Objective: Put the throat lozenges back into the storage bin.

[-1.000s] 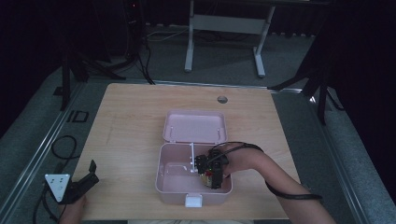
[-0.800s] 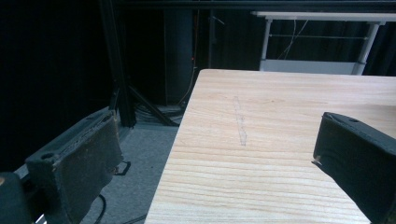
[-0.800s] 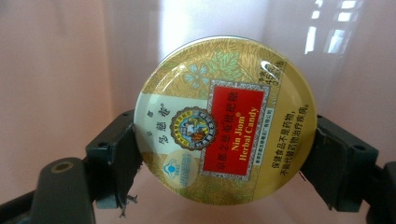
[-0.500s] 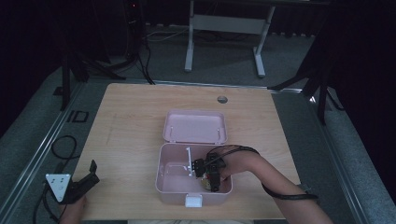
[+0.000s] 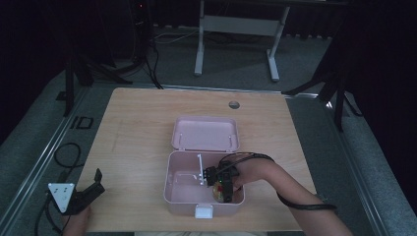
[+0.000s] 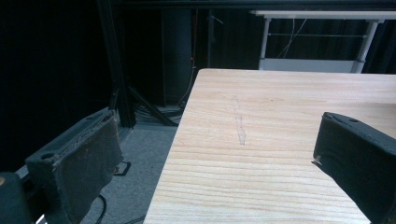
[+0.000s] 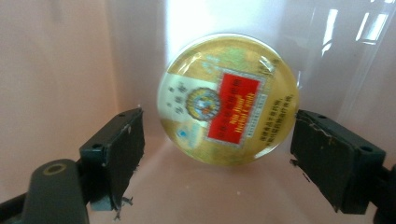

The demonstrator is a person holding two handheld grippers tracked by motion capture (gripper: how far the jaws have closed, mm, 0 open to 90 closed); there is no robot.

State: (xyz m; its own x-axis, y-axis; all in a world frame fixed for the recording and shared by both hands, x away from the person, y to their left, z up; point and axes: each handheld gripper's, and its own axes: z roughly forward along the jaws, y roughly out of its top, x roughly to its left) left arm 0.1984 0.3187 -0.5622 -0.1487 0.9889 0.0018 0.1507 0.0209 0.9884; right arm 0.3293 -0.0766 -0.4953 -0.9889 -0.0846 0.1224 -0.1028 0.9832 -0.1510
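A round gold tin [image 7: 229, 98] with a red label leans tilted against the pink inner wall of the box. My right gripper [image 7: 217, 149] is open, with one jaw on each side of the tin and a gap to both. In the high view this gripper [image 5: 224, 191] reaches down into the right part of the open pink box [image 5: 169, 196], and the tin [image 5: 216, 194] shows beside it. The left gripper [image 5: 91, 189] rests open and holds nothing at the table's near left corner. Between its jaws, the left gripper [image 6: 215, 154] looks out over bare wood.
The box's lid [image 5: 205, 132] lies folded back flat behind it. A white divider [image 5: 200, 169] stands inside the box, and a white latch [image 5: 203, 212] sits on its near wall. The wooden table [image 5: 137, 147] has a cable hole [image 5: 234, 104] at the back.
The right gripper has shifted a little toward the near wall of the box. The left gripper has not moved.
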